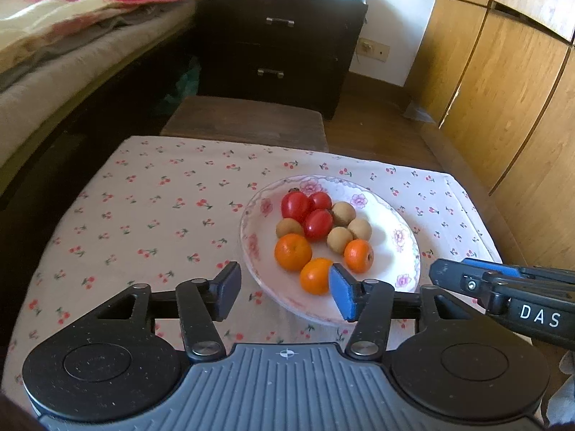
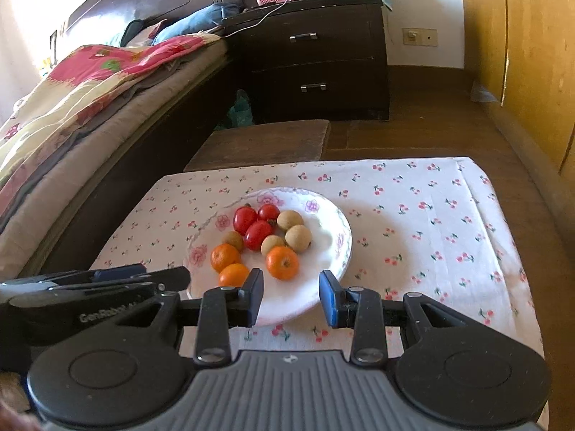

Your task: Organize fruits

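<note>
While every fruit in view already lies on the floral plate, the step in hand looks like a last check of the grouping, or a pull-back from it. That plate sits on the cherry-print tablecloth, right of the table's middle in the left wrist view. On it, three cherry tomatoes cluster at the far side, four brown longan-like fruits sit beside and among them, and three small oranges line the near side, each kind roughly together.

The left gripper hangs over the plate's near rim with its jaws about half apart and nothing between the pads; the nearest orange shows just beyond its blue pad. The right gripper hovers at the near rim too, jaws narrower but clearly parted, gripping nothing.

To finish well, both grippers should lift clear without brushing the rim or nudging the round fruit, which would probably roll easily on the smooth plate. The lone longan beside the oranges might be moved to its group, with a gentle, centred pinch.
</note>
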The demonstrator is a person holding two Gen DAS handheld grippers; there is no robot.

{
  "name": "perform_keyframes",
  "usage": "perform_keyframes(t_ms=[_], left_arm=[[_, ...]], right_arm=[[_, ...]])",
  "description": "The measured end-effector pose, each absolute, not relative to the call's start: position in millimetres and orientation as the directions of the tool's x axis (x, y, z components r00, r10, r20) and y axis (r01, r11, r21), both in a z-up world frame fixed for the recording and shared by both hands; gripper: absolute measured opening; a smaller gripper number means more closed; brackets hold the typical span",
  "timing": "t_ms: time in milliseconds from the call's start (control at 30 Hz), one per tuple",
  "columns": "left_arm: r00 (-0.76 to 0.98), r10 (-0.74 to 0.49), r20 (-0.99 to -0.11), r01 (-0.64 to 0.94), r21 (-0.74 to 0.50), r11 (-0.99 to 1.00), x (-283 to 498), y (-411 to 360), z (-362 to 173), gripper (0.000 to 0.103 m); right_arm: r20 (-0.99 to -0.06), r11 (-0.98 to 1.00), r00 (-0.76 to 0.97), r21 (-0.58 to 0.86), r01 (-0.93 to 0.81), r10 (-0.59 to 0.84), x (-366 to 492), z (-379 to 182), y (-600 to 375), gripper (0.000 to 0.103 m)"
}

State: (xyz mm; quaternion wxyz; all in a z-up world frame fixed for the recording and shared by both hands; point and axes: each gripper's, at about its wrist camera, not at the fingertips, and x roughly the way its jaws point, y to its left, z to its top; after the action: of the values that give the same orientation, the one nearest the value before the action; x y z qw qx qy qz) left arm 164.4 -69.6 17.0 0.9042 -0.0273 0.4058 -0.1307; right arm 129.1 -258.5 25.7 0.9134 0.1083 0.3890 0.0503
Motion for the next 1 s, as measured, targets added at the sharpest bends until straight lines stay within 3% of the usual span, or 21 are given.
perform_keyframes(t_ms=[567,700,1000], left_arm=[[0.716,-0.154,-0.680,0.173,-0.041,0.984,82,-53,32,0.088],[0.736,-0.087,-0.671,0.140,0.024,0.990,67,-52,29,0.103],[0.746,-0.096,-0.659,0.124,-0.004,0.992,48,-41,31,0.103]], right_arm=[[-0.690,0.964,0.698,0.265,-0.001,0.190,48,39,-239,0.037],[-0.690,0.965,0.697,0.263,-0.007,0.193,34,38,-233,0.040],[-0.697,0.962,0.690,0.272,0.007,0.192,12,34,-226,0.040]])
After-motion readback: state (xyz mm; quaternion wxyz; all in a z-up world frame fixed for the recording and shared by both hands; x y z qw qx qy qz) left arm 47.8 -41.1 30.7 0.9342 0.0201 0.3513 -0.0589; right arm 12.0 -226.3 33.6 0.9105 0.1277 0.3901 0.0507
